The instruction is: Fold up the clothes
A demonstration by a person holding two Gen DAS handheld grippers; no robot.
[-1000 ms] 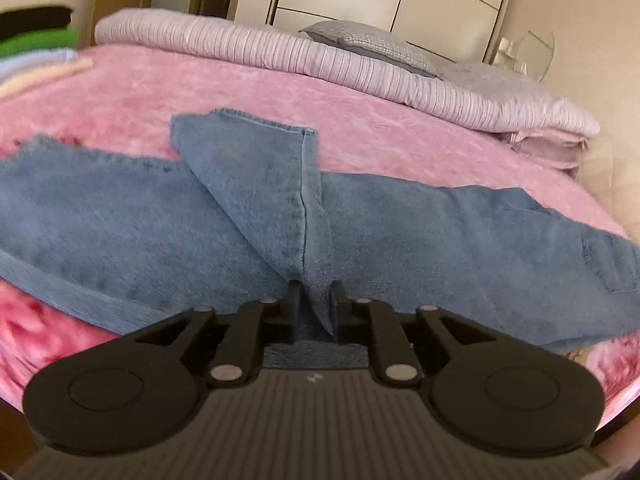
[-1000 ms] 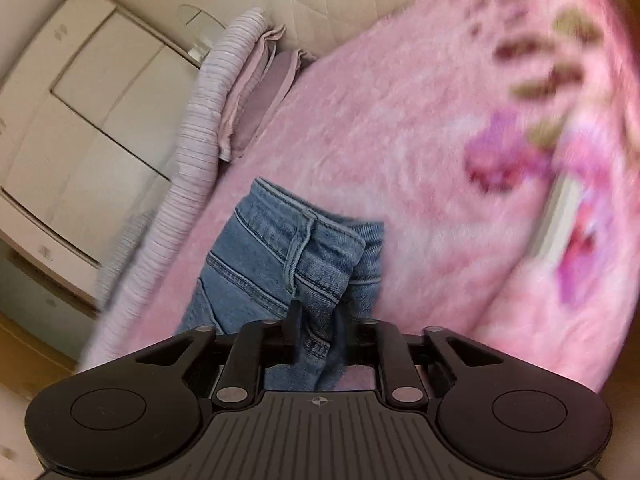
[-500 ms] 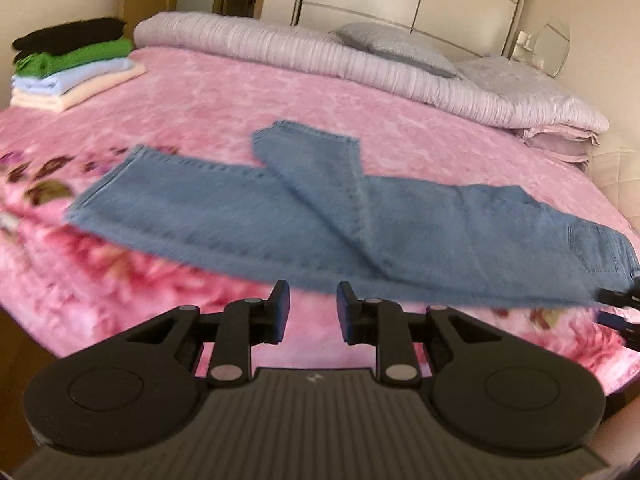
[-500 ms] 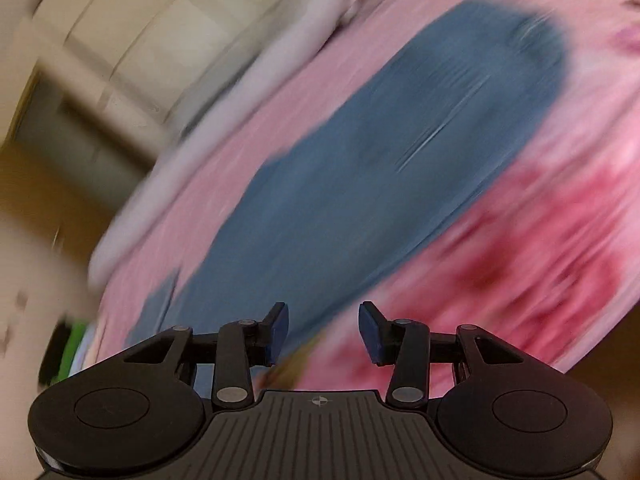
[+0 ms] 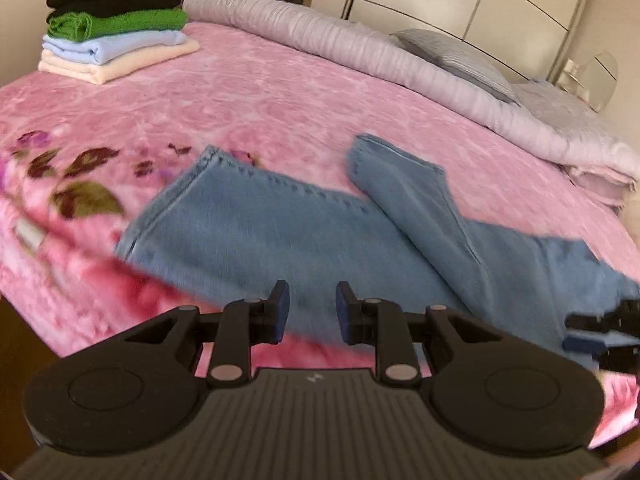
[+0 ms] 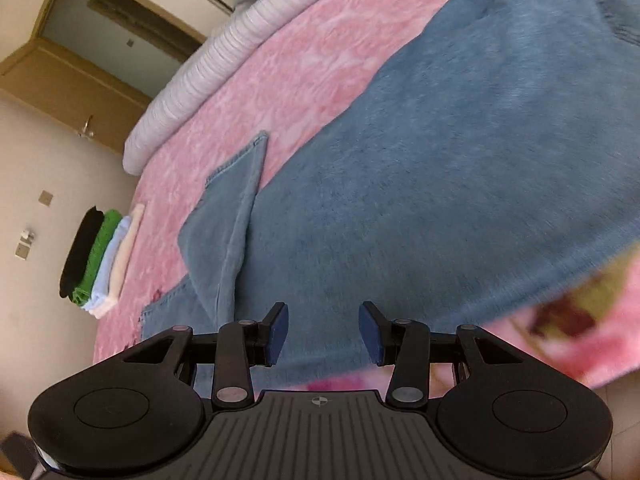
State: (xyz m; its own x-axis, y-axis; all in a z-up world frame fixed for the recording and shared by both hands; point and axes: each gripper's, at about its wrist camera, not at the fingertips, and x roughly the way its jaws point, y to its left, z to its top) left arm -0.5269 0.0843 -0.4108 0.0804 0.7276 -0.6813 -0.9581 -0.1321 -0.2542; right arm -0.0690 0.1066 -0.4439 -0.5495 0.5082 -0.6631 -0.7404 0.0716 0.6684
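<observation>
Jeans (image 5: 280,236) spread on pink bed (image 5: 260,92), one leg crossed over other toward 1 o'clock. Left tongs (image 5: 308,306) and right tongs (image 6: 322,330) now empty, jaws apart, denim released. Folded stack (image 5: 116,28) at 10 o'clock. Next fold pending.

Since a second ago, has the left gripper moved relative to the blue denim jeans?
Yes. The left gripper let go of the blue denim jeans and backed away toward the pink blanket's near edge.
</observation>
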